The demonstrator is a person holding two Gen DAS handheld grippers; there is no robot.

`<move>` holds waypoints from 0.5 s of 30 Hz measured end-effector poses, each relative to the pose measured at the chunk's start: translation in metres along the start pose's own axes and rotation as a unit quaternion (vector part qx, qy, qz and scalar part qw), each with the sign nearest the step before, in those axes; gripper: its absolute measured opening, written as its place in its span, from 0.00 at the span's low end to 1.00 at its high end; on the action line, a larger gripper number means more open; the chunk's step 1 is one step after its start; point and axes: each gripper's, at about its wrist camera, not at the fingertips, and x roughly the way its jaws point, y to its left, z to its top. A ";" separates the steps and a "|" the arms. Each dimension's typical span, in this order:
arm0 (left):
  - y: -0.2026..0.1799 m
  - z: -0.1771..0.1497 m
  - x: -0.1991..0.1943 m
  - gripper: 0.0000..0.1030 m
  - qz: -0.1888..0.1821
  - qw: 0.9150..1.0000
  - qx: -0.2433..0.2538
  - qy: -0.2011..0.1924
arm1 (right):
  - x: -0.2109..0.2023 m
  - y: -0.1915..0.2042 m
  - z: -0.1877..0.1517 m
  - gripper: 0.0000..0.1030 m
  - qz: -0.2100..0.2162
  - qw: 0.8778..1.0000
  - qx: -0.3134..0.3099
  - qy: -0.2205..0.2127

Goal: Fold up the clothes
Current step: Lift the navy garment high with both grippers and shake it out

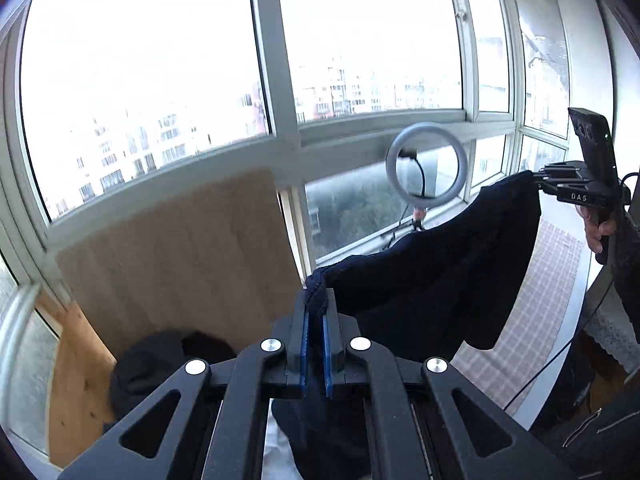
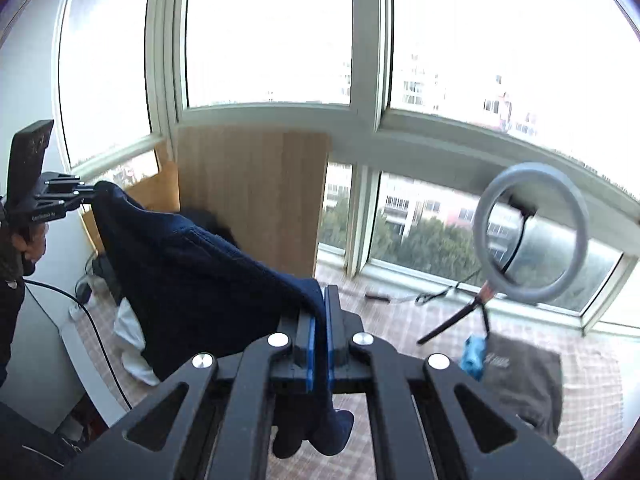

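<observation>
Two hand-held grippers hold a dark navy garment [image 1: 448,276] stretched in the air between them, in front of a large bay window [image 1: 160,80] that looks out on apartment blocks. In the left wrist view, the left gripper [image 1: 316,312] fills the lower part of the frame; its two blue-lined fingers [image 1: 304,340] stand narrow, pinched on a bunched edge of the cloth, and more of the fabric hangs down beneath them. From there the garment rises to the right, sagging in a broad fold, up to the right gripper [image 1: 538,180], whose tips pinch its far corner; a hand [image 1: 598,228] grips that tool's handle. In the right wrist view, the right gripper [image 2: 320,312] is likewise closed narrow on the navy cloth [image 2: 200,276], with a tail of fabric dangling below the fingers [image 2: 308,344]. The cloth runs up and to the left to the left gripper [image 2: 90,192], seen at the frame's left edge, clamped on the other corner. Behind the garment a wooden board [image 2: 252,192] leans against the window frame. A grey ring light [image 2: 532,236] on a thin stand sits to the right, near the glass. On the tiled floor [image 2: 592,360] lie a grey mat [image 2: 524,380] and a small blue object [image 2: 474,354] touching its left edge. White cloth [image 2: 132,340] lies on the floor below the hanging garment, and a dark heap [image 1: 152,364] rests at the foot of the board.
</observation>
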 end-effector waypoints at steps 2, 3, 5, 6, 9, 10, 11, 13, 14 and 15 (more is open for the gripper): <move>-0.009 0.028 -0.032 0.05 0.012 0.999 0.016 -0.030 | -0.041 0.008 0.028 0.03 -0.016 0.999 -0.005 -0.037; -0.014 0.041 -0.047 0.05 0.018 0.999 0.023 -0.042 | -0.060 0.014 0.041 0.03 -0.025 0.998 -0.011 -0.053; -0.023 0.066 -0.077 0.05 0.028 0.997 0.036 -0.065 | -0.105 0.020 0.056 0.03 -0.049 0.995 -0.028 -0.083; -0.027 0.076 -0.091 0.05 0.030 0.996 0.042 -0.074 | -0.126 0.022 0.063 0.03 -0.058 0.993 -0.033 -0.097; -0.035 0.102 -0.127 0.05 0.048 0.992 0.064 -0.097 | -0.170 0.026 0.083 0.03 -0.067 0.989 -0.035 -0.128; -0.035 0.108 -0.136 0.05 0.045 0.992 0.066 -0.101 | -0.178 0.028 0.089 0.03 -0.072 0.987 -0.035 -0.137; -0.035 0.113 -0.141 0.05 0.040 0.992 0.067 -0.102 | -0.187 0.029 0.095 0.03 -0.077 0.986 -0.035 -0.146; -0.033 0.116 -0.137 0.07 0.036 0.993 0.070 -0.093 | -0.199 0.029 0.104 0.03 -0.081 0.984 -0.032 -0.156; -0.031 0.115 -0.130 0.08 0.033 0.994 0.069 -0.084 | -0.196 0.026 0.105 0.03 -0.079 0.985 -0.029 -0.152; -0.030 0.109 -0.116 0.08 0.026 0.995 0.065 -0.070 | -0.186 0.022 0.103 0.03 -0.076 0.987 -0.026 -0.140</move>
